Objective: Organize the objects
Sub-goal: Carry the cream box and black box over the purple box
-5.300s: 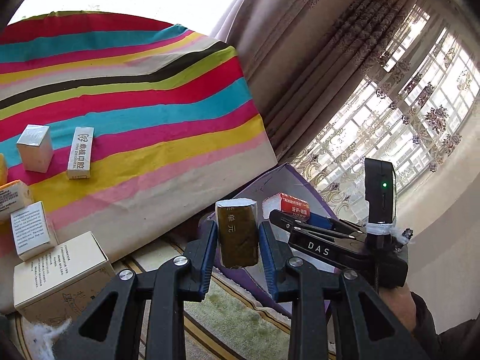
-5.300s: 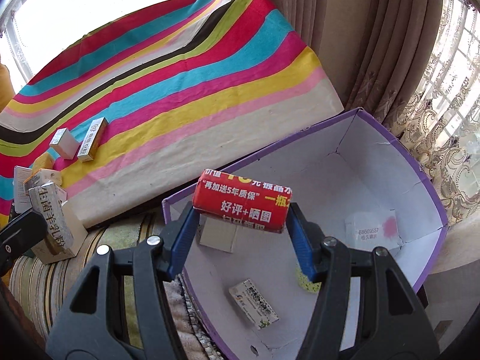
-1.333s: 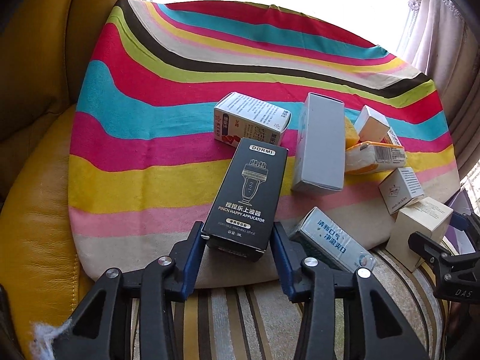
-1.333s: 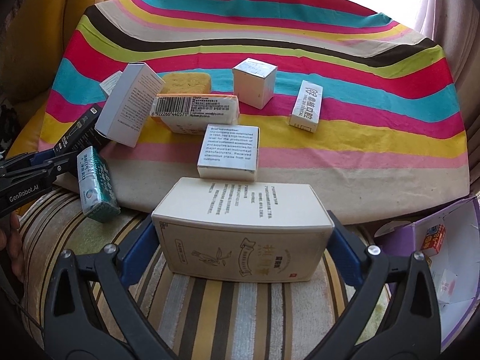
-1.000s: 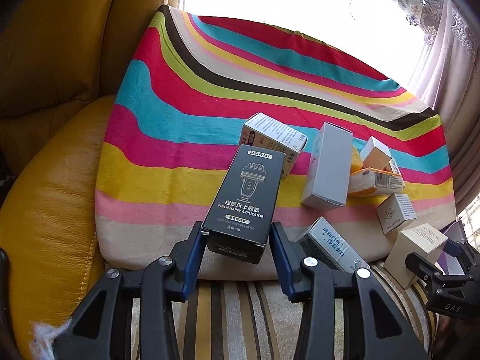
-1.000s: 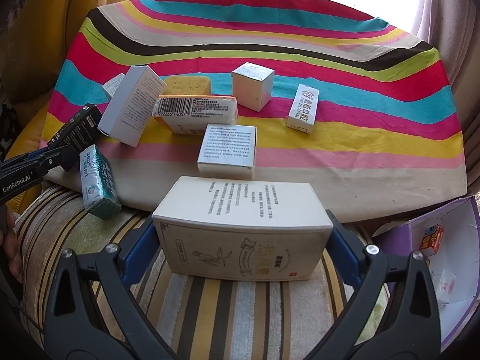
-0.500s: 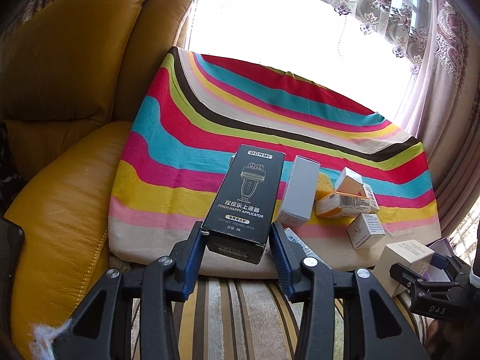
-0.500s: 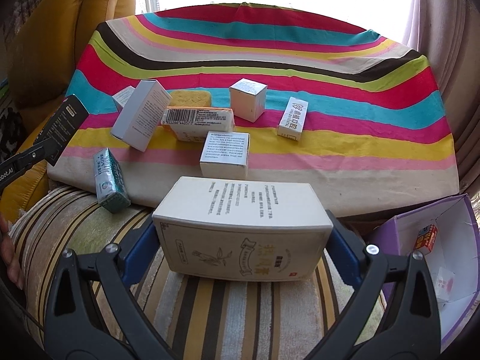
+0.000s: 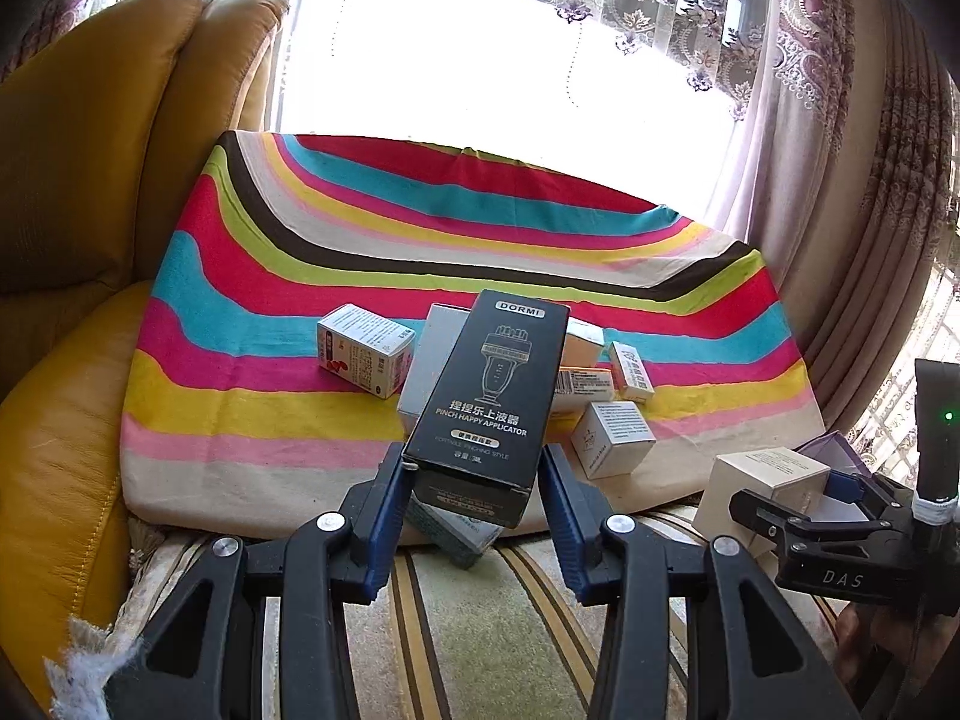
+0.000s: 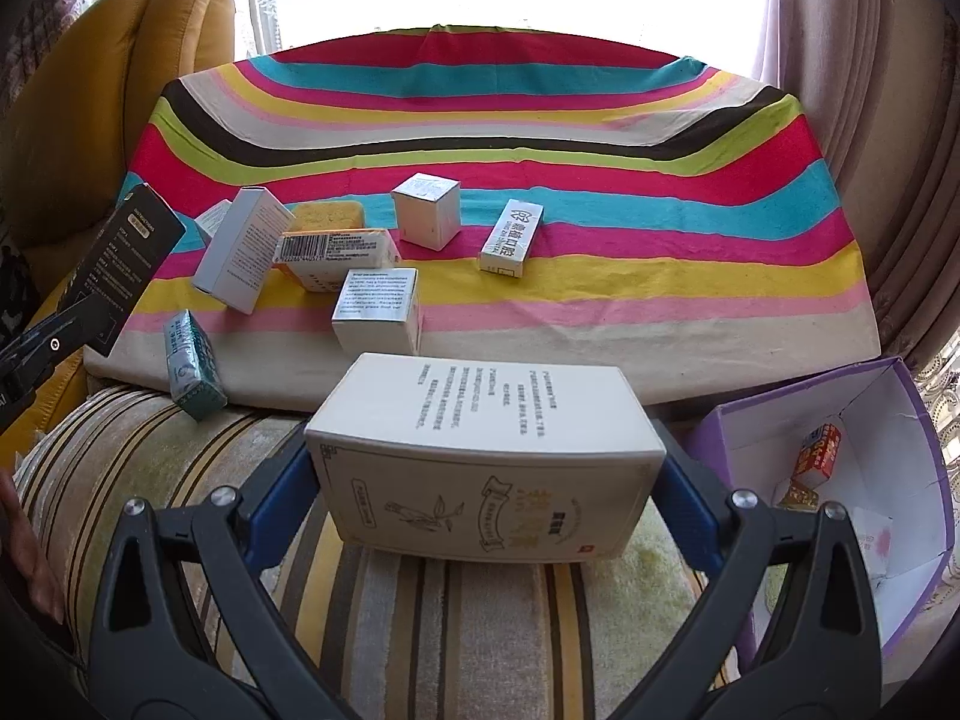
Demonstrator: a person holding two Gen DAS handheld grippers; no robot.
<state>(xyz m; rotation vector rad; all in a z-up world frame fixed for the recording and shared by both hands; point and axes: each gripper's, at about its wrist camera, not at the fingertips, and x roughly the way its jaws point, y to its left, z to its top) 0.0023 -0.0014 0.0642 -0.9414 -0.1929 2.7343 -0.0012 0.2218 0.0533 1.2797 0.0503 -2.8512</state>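
Spanning the seat, a striped cloth (image 10: 600,138) carries scattered small cartons. Right tool (image 10: 486,480) clamps a wide cream carton (image 10: 480,450), printed text on top, a bird-and-ribbon drawing on its near face, held off the striped cushion (image 10: 480,630). Left tool (image 9: 474,480) grips a tall black DORMI box (image 9: 489,396) showing an applicator picture, raised before the cloth. Purple-edged storage box (image 10: 900,540), at right, holds a small red packet (image 10: 819,456).
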